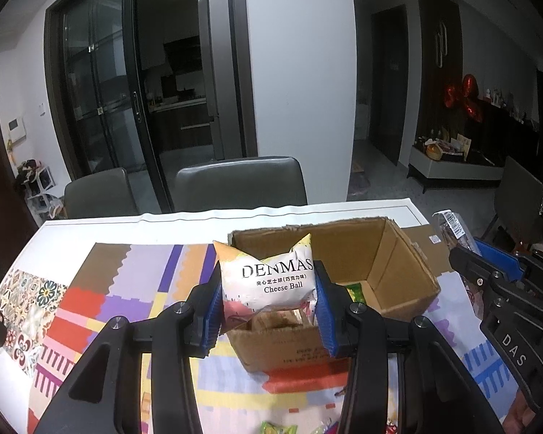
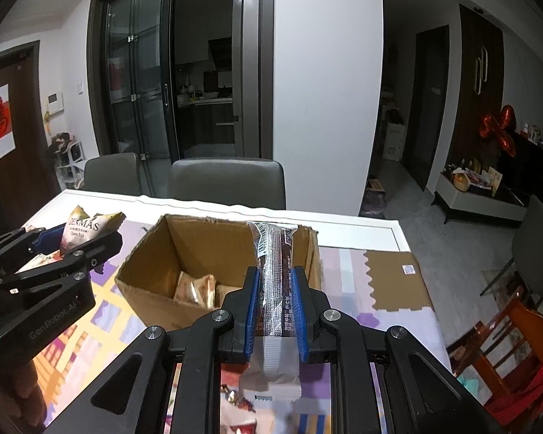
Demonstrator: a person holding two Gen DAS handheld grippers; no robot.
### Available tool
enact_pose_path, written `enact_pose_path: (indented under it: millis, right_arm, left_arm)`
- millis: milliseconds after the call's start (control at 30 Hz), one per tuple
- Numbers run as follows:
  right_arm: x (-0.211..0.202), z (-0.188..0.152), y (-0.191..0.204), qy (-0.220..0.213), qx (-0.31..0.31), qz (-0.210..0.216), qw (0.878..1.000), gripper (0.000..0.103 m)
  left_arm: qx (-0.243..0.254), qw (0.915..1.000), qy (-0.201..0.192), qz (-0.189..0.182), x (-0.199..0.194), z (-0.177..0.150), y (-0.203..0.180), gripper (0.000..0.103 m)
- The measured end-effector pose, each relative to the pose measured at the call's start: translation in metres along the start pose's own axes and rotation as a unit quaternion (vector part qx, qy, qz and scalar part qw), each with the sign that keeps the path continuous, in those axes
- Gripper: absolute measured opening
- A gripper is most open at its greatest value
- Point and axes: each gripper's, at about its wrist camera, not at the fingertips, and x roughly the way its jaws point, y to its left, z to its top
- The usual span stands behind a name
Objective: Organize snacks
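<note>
Pinching a cheese-ball bag, the left claw hides the box's contents; right claw pinches a bar.

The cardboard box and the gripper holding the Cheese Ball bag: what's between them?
Only patterned tablecloth, seen from the right wrist view, separates the left gripper from the cardboard box.

Black tongs, blue ribbed pads, silver screws, white lettering

Both wrist views face cardboard box closely, across table.
</note>
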Motion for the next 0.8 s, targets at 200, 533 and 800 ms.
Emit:
enact_pose_path:
  millis: [200, 533, 800]
  right_arm:
    - [0.015, 0.012, 0.001, -0.002, 0.001, 0.003, 1.000, 0.019]
    - [0.045, 0.029, 0.001, -0.001, 0.002, 0.009, 1.000, 0.019]
    - [0.068, 0.034, 0.000, 0.007, 0.003, 0.013, 1.000, 0.019]
  left_arm:
    - [-0.001, 1.0000, -0.003, 0.000, 0.012, 0.009, 0.003, 0.044]
    - [-0.001, 1.0000, -0.003, -0.002, 0.035, 0.023, 0.007, 0.044]
    - [-0.001, 1.0000, 0.003, -0.005, 0.050, 0.027, 0.007, 0.044]
